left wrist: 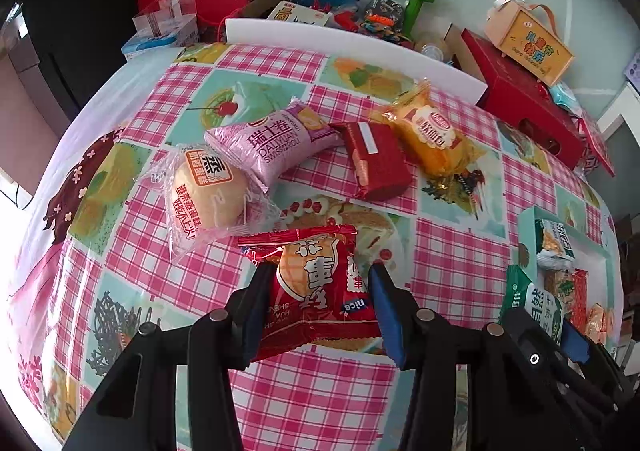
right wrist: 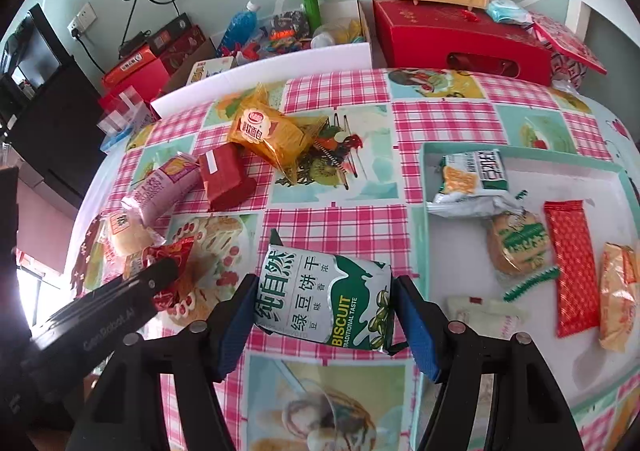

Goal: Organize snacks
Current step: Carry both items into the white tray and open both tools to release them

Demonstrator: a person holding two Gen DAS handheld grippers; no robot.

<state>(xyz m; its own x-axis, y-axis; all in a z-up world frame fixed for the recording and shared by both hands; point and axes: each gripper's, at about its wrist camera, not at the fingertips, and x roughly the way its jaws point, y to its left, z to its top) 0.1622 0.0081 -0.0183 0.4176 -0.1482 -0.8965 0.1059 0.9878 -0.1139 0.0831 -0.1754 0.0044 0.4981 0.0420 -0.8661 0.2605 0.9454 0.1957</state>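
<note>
On the checked counter (left wrist: 360, 383), the left tool (left wrist: 316, 291) is clamped on a red snack packet (left wrist: 316, 287), its blue pads pressing both sides. Beyond it lie a clear-wrapped bun (left wrist: 204, 191), a pink Swiss roll packet (left wrist: 276, 139), a dark red packet (left wrist: 376, 159) and an orange bread packet (left wrist: 432, 135) — loosely clustered, the pink one overlapping the bun's wrapper.

Just left of the teal tray (right wrist: 426, 211), the right tool (right wrist: 324, 303) grips a green-and-white biscuit packet (right wrist: 324, 295) between its pads, the packet tilted and at the tray's near-left edge but outside it. Inside the tray lie another green-and-white packet (right wrist: 472, 183), a round cake in a clear green-printed wrapper (right wrist: 516, 243), a long red bar (right wrist: 572, 267), an orange packet (right wrist: 618, 291) and a pale packet (right wrist: 480, 317).
</note>
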